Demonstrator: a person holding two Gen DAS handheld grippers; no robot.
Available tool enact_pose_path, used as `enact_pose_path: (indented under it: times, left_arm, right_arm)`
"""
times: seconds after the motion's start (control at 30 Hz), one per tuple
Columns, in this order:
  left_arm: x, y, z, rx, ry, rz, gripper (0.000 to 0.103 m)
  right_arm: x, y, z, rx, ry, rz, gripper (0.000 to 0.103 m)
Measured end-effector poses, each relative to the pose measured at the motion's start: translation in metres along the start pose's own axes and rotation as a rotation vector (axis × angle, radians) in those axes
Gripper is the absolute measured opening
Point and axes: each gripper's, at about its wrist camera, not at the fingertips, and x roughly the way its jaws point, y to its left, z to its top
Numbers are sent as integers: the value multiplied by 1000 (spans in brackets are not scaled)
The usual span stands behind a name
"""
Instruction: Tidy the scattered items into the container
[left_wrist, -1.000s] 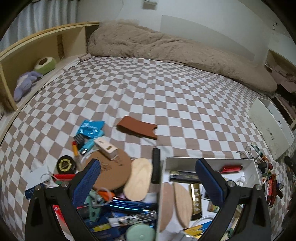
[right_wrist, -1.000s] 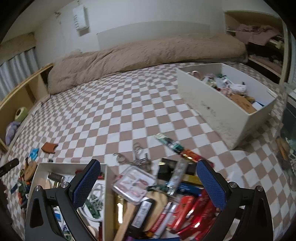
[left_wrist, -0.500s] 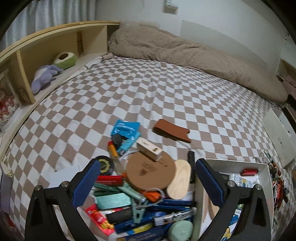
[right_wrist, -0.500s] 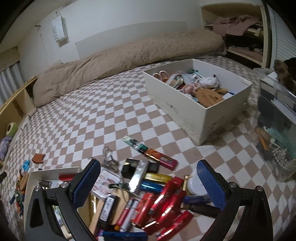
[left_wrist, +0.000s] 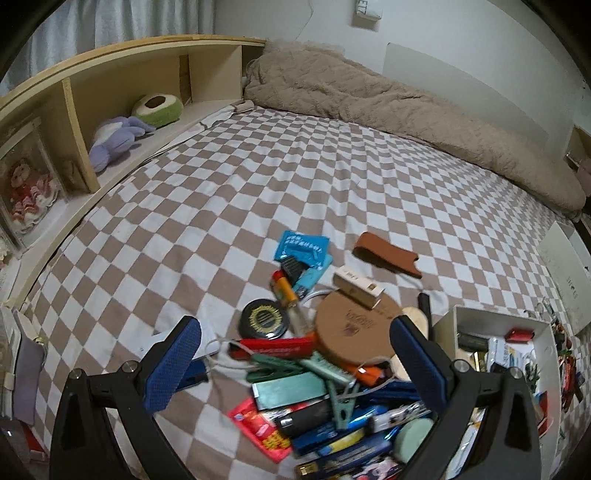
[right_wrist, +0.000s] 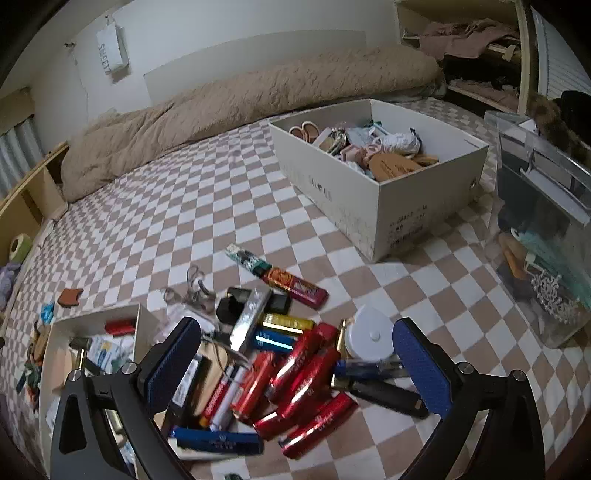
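From my left view, the left tool (left_wrist: 295, 363) hangs spread wide and empty over a heap on the bed (left_wrist: 332, 177): a cork disc (left_wrist: 351, 328) ahead between its fingers, green clips (left_wrist: 295, 367) just below. The small white box (left_wrist: 495, 325), where I judge these belong, sits ahead to its right, within easy reach.

From my right view, the right tool (right_wrist: 297, 363) is likewise spread, holding nothing, above red tubes (right_wrist: 306, 373) between its fingers. The same box (right_wrist: 92, 321) lies to its left; a larger white box (right_wrist: 380, 199), already full, stands well ahead.

Checkered bed (left_wrist: 332, 177) with rolled beige duvet (left_wrist: 388, 107); wooden shelf (left_wrist: 122, 96) holding purple plush toy (left_wrist: 114, 136).
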Motion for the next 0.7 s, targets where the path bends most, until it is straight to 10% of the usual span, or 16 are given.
enact_pose_path:
  times: [0.7]
  left_arm:
    - [4, 68, -42, 3, 94, 33, 103]
  right_arm:
    - [3, -19, -42, -35, 106, 23, 103]
